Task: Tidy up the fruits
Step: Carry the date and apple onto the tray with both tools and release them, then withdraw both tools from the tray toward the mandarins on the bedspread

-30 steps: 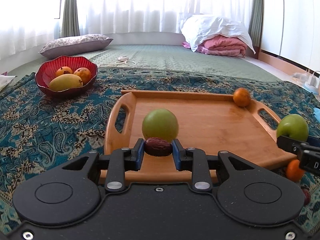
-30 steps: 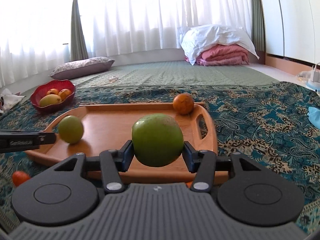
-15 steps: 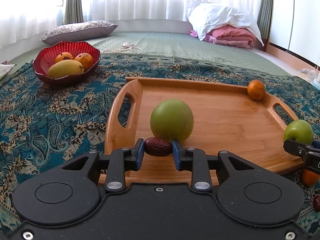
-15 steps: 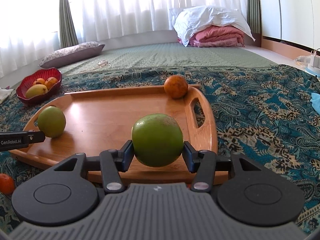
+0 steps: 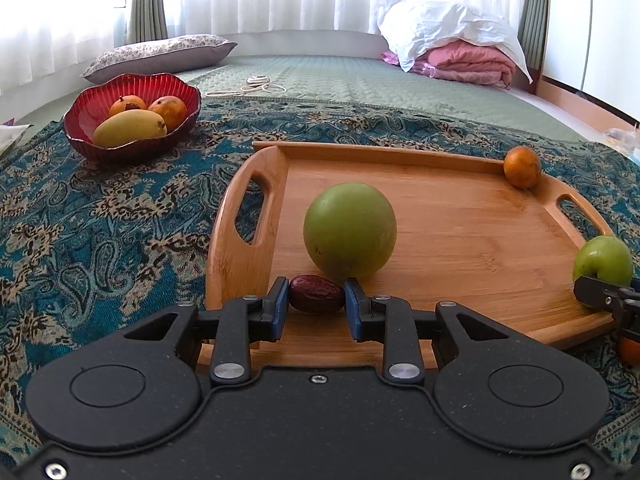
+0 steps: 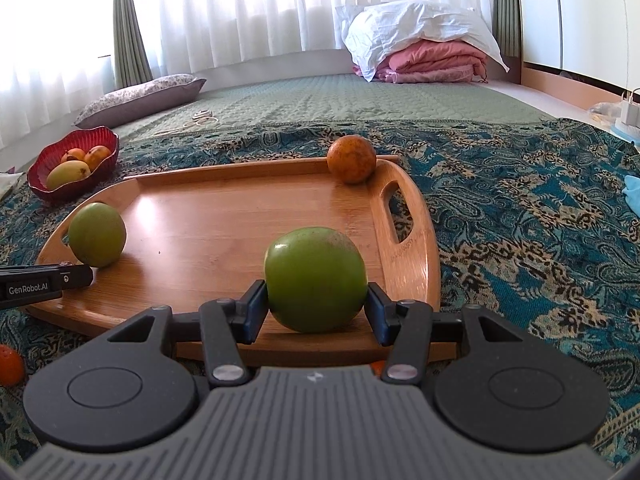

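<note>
A: Far left, what's there?

B: A red bowl on the patterned cloth, holding a mango and two orange fruits partly hidden behind it. I can't tell what kind they are.

A: And the tray?

B: The wooden tray lies right of the bowl. A green fruit sits near its left handle. Just before it, the left claw is clamped on a dark red date, low over the tray's near edge; whether the date touches the wood is hard to say.

A: Further right?

B: An orange rests against the far rim by the right handle. The right claw pinches a green apple at about half its spread, over the tray's near right corner. In the left view only one finger shows and the apple is cut by the edge.

A: Anything off the tray?

B: A small orange fruit on the cloth at the frame's left edge in the right view, half cut off. Another orange sliver peeks under the right claw, mostly hidden.
</note>
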`<move>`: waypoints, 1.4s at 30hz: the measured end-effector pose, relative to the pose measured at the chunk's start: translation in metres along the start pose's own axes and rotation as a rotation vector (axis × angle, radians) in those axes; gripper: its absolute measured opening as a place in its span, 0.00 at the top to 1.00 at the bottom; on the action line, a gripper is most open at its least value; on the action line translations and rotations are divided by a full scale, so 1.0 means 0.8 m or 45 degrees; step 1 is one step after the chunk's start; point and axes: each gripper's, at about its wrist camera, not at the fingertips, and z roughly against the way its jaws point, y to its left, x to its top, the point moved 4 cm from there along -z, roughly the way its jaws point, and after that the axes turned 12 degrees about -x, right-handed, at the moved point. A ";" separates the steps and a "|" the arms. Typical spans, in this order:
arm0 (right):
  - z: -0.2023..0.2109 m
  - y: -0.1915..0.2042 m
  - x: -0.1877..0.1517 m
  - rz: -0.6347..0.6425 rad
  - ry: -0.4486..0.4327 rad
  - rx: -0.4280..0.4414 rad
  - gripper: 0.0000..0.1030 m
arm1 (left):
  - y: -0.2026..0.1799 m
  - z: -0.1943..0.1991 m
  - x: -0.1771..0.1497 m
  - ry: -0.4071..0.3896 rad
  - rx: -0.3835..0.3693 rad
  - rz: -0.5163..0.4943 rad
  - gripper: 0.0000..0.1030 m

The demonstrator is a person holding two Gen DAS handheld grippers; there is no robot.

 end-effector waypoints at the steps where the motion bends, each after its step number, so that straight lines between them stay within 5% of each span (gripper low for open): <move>1: 0.000 0.000 0.000 0.000 0.000 0.000 0.47 | 0.000 0.000 0.000 0.001 0.000 -0.003 0.73; 12: 0.005 0.002 0.000 0.011 -0.021 -0.024 0.42 | 0.000 0.000 0.001 0.007 -0.008 0.010 0.71; 25: 0.037 0.001 -0.003 0.071 -0.092 -0.022 0.22 | -0.007 0.040 0.000 -0.057 -0.003 -0.034 0.29; 42: 0.067 -0.004 -0.026 0.110 -0.137 0.002 0.11 | -0.024 0.093 -0.025 -0.105 -0.041 -0.080 0.13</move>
